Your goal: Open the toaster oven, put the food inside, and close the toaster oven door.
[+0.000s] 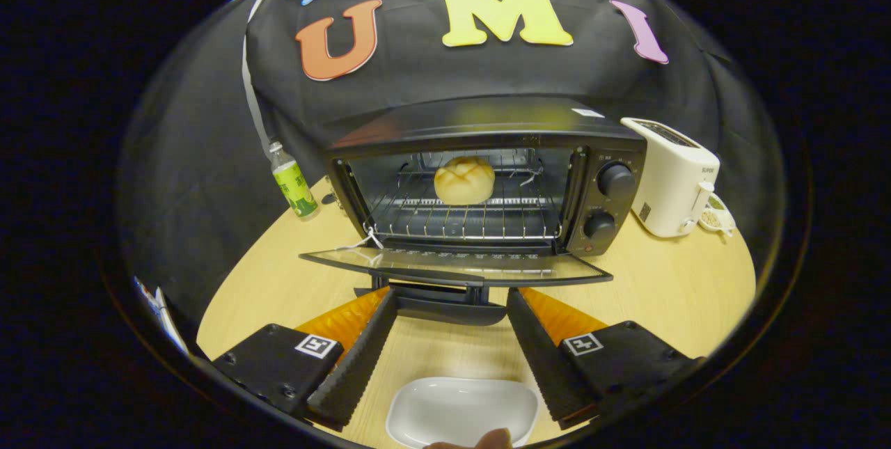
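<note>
Your gripper [451,299]: jaws wide, empty, at door handle [449,310] | toaster oven [487,177] door [456,266] down | bun [464,180] on rack | white dish [461,410] between your fingers

- Wooden table [668,282] spreads pale under everything.
- White toaster [674,177] stands upright on the table, toward its far right.
- Small cup [717,218] sits on the table, touching the toaster's right side.
- Green-labelled bottle [292,181] stands upright, well left of the toaster.
- White dish [459,408] rests at the table's near edge.
</note>
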